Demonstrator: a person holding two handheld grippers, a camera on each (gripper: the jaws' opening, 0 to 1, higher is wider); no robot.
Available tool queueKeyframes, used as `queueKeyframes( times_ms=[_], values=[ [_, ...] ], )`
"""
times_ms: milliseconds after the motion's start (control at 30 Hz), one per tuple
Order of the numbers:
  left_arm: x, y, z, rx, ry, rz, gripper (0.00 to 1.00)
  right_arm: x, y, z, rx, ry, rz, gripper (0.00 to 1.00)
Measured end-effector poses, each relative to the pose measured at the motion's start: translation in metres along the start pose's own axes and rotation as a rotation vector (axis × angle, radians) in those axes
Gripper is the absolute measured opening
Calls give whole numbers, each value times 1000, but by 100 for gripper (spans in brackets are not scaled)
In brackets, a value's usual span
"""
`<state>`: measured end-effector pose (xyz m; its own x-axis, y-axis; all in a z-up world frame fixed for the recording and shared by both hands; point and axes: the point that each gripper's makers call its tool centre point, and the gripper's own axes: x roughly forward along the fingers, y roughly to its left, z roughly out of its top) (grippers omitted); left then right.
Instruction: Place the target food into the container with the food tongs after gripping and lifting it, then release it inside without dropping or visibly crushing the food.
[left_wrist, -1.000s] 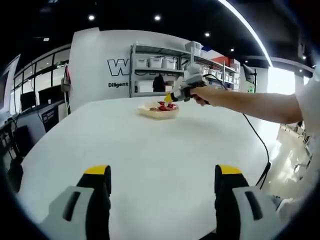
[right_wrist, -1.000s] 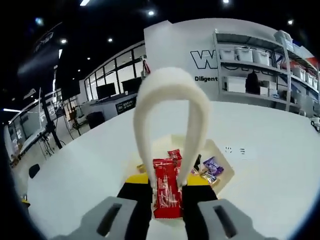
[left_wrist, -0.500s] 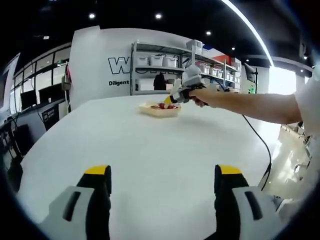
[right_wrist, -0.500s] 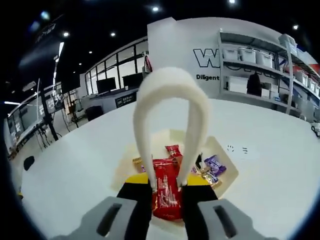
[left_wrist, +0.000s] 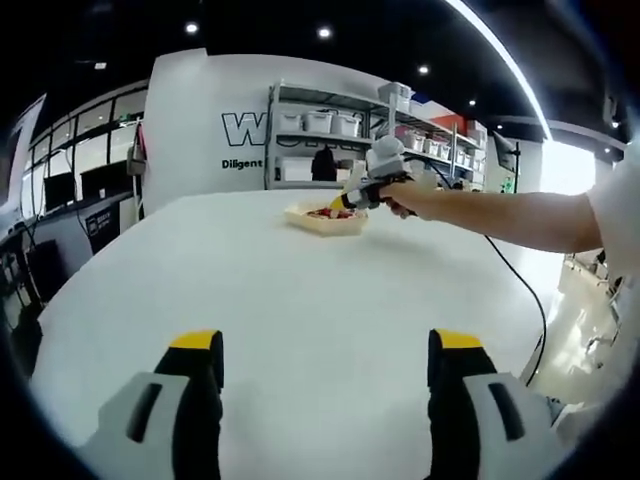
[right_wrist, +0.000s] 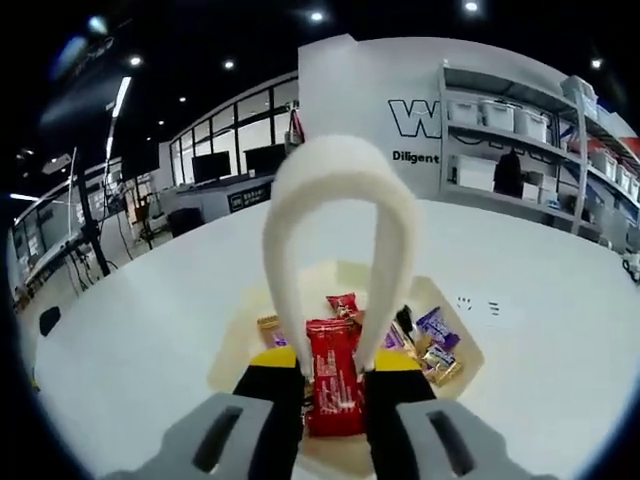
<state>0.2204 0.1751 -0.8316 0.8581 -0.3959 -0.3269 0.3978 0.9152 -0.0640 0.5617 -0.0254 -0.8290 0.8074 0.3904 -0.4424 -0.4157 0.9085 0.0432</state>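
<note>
I see a wide white table carrying everything. In the left gripper view, my left gripper hangs low over the near part of the table, its jaws standing well apart with nothing between them. Toward the far edge of the table sits a shallow cream tray, and a person's bare forearm reaches in from the right, holding my right gripper just above that tray.

In the right gripper view the same tray lies right below my right gripper. That gripper is squeezed onto a pair of white tongs, whose loop arches up in front of the camera. The tong arms run down between the jaws and pinch a red snack packet, which hangs upright over the middle of the tray; whether it touches the tray floor I cannot tell. More wrapped snacks already lie in the tray: another red packet just behind the held one, a purple wrapper toward the right side, and small gold-wrapped pieces beside it.
</note>
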Motion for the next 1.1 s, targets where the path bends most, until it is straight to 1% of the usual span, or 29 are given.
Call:
queueKeyframes(
  times_ms=[200,267,300,467,633,733,900,1100],
  values=[
    [1,1,0,-5,-4,-5,83,-1,1,0,13,-7,9,18],
    [2,0,1,-7,-8,-7,83,0,3,0,2,-9,11,18],
    [1,-1,1,-9,-9,-9,83,0,3,0,-23,-7,11,18],
    [1,-1,0,-9,-7,-11,83,1,3,0,-18,-12,8,19],
    [0,-2,0,-10,-7,-11,83,-2,3,3,-27,-25,8,20],
    [1,-1,1,-12,-11,-10,83,-5,4,7,-16,-36,14,20],
    [0,-5,5,-6,-20,-18,83,-12,5,13,-33,-54,10,20],
    [-1,-8,4,-15,-25,-24,83,-18,5,11,-37,-49,10,20]
  ],
)
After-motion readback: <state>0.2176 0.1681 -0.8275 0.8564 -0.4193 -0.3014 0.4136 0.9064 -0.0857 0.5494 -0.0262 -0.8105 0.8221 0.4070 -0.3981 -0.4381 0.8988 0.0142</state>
